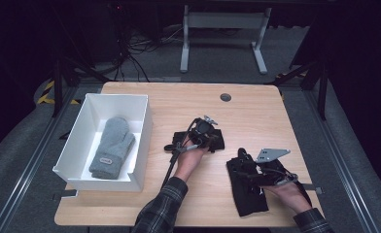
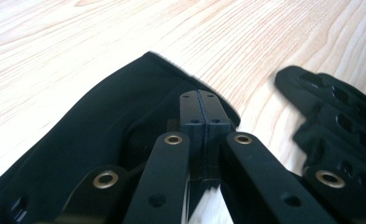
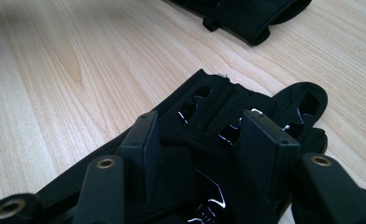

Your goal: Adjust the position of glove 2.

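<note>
Right gripper (image 1: 249, 162) astride black glove (image 1: 247, 191) (lengthwise toward person).

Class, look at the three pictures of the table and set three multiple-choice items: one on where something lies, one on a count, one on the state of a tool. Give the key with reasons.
1. Where does the grey mitten lie?
A. in the white box
B. on the bare table
C. under the right tool

2. How many black gloves lie on the table?
A. one
B. two
C. four

3. How do the jaws of the left tool stand?
A. wide apart
B. pressed together
C. bent sideways

Key: 1 A, the mitten rests inside the box walls. 2 B, one glove lies by each tool. 3 B, the left gripper view shows both jaws touching.
</note>
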A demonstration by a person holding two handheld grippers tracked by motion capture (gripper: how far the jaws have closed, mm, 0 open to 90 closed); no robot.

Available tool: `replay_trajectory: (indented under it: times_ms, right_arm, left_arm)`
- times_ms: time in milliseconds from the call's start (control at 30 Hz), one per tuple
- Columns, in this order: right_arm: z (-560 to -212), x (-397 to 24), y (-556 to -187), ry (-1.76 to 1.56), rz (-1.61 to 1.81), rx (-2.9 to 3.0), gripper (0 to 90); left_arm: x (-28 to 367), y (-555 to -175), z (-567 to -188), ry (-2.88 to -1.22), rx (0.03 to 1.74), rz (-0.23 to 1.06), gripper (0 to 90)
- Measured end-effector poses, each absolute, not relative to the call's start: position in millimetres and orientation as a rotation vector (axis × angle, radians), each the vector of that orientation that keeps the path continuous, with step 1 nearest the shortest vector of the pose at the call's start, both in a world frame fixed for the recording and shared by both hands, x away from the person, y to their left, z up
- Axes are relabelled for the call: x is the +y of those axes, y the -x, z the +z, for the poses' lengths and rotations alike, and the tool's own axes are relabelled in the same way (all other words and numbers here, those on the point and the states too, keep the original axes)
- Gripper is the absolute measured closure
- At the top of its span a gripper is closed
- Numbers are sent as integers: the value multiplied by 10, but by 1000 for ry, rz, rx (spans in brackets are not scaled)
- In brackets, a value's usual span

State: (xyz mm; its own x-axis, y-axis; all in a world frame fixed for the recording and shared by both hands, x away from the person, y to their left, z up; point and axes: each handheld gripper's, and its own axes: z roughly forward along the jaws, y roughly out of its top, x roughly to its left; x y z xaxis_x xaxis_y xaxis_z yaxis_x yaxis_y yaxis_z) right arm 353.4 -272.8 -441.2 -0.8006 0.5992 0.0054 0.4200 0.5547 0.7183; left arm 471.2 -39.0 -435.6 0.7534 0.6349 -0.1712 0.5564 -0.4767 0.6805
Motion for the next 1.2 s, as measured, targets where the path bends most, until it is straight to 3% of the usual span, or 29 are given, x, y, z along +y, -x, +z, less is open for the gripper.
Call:
replay_trajectory:
  times_ms: [433, 1200]
  right_arm:
    - [-4411, -2747, -3550, -853, 1082, 2546, 488]
    - [-4425, -2739, -3569, -861, 1065, 2548, 488]
  left_arm:
    - [-503, -4636, -4530, -2284, 851, 94, 900]
    - [223, -3647, -4530, -2381, 707, -3, 900]
